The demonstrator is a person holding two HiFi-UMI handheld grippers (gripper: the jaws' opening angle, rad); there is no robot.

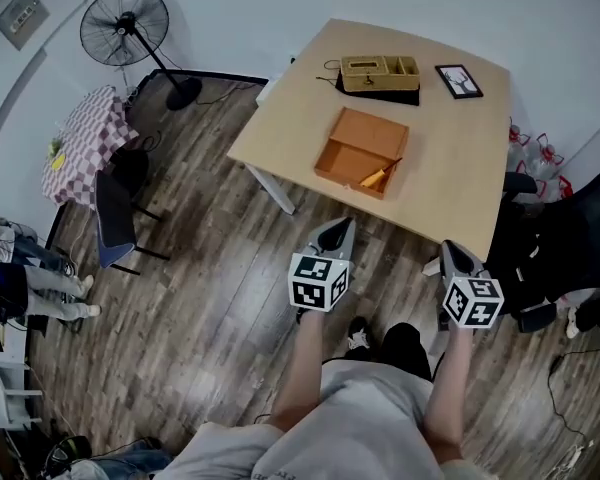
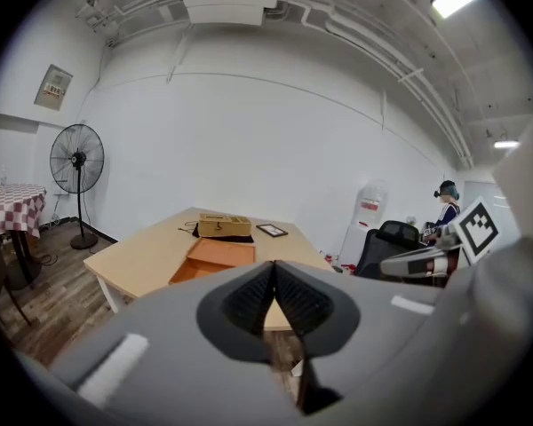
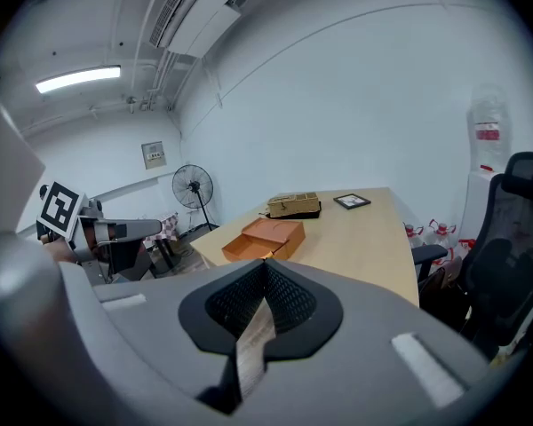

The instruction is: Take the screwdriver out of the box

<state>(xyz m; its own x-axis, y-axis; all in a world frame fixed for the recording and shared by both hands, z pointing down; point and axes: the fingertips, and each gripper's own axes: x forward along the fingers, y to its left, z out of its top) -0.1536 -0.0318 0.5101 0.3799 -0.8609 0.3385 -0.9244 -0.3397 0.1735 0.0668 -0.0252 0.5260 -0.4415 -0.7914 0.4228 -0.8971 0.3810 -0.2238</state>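
An open orange box (image 1: 360, 148) lies on the light wooden table (image 1: 450, 168), and a screwdriver (image 1: 378, 176) with an orange handle rests in its near right corner. Both grippers hang over the wood floor, short of the table's near edge. My left gripper (image 1: 337, 230) is shut with nothing in it and points toward the box. My right gripper (image 1: 452, 253) is also shut and empty, near the table's near right corner. The box (image 2: 215, 257) shows ahead past the closed left gripper (image 2: 274, 266), and the box (image 3: 265, 236) shows beyond the closed right gripper (image 3: 265, 264).
A wooden organiser (image 1: 380, 71) and a small picture frame (image 1: 459, 80) stand at the table's far side. A black office chair (image 1: 570, 238) is to the right. On the left are a standing fan (image 1: 125, 26), a checkered table (image 1: 85, 138) and a dark chair (image 1: 115, 213).
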